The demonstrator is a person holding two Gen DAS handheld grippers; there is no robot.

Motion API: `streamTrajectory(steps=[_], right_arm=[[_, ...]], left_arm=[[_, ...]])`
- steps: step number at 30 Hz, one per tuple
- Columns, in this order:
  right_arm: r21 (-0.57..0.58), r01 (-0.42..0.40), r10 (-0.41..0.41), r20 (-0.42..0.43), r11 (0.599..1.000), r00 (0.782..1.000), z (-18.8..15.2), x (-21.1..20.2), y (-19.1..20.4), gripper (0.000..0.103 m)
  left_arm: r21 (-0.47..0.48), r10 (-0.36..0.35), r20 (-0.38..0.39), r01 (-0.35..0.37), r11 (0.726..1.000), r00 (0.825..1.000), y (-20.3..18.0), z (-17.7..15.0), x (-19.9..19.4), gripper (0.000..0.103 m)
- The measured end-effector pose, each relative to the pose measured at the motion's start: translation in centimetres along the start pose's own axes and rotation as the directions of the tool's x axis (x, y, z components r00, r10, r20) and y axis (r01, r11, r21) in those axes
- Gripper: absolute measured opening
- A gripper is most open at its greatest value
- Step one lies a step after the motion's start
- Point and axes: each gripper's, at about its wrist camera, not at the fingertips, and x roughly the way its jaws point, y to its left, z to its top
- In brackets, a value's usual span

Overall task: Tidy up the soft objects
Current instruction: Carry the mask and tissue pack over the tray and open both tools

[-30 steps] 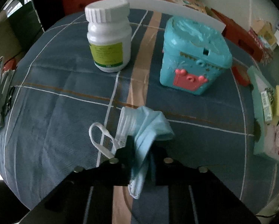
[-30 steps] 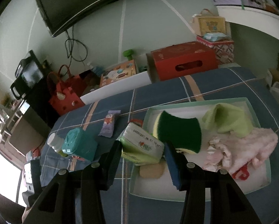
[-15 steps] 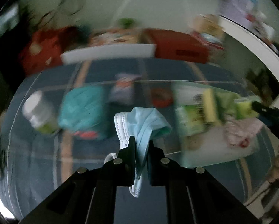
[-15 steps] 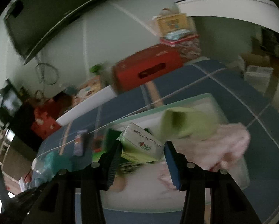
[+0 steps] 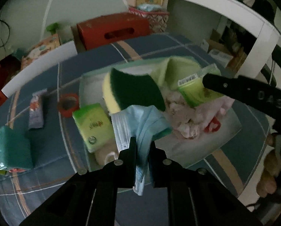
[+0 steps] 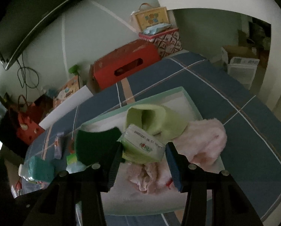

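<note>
Left gripper pinches a face mask above the tray; right gripper clamps a tissue pack. Only the left view shows a second pack; the mask hides part of it.

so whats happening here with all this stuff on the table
A person with a gripper in each hand is sorting soft things into a pale green tray. The left gripper is shut on a blue face mask, held over the tray's near edge. The right gripper holds a green tissue pack above the tray, which already contains a green sponge, a light green cloth, a pink towel and another tissue pack.
</note>
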Motion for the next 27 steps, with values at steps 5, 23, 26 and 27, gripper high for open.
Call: streamTrajectory(steps=[5,23,26,27], right_arm=[[-0.008,0.024,-0.024,-0.016,1.000,1.000,-0.1,-0.2,0.0,0.055],[-0.020,0.099,-0.100,-0.030,0.995,0.995,-0.2,0.0,0.2,0.081],[-0.037,0.103,-0.104,-0.035,0.994,0.994,-0.3,0.2,0.5,0.090],[-0.044,0.105,-0.106,-0.035,0.994,0.994,-0.3,0.2,0.7,0.091]], left_arm=[[-0.053,-0.037,-0.010,0.037,0.998,0.999,0.7,-0.8,0.0,0.037],[-0.180,-0.049,0.092,0.065,0.981,0.995,4.3,-1.3,-3.5,0.086],[-0.239,-0.006,0.104,0.031,0.970,0.995,6.1,-1.5,-3.8,0.093],[-0.255,0.005,0.106,0.022,0.967,0.994,6.6,-1.5,-3.9,0.094]])
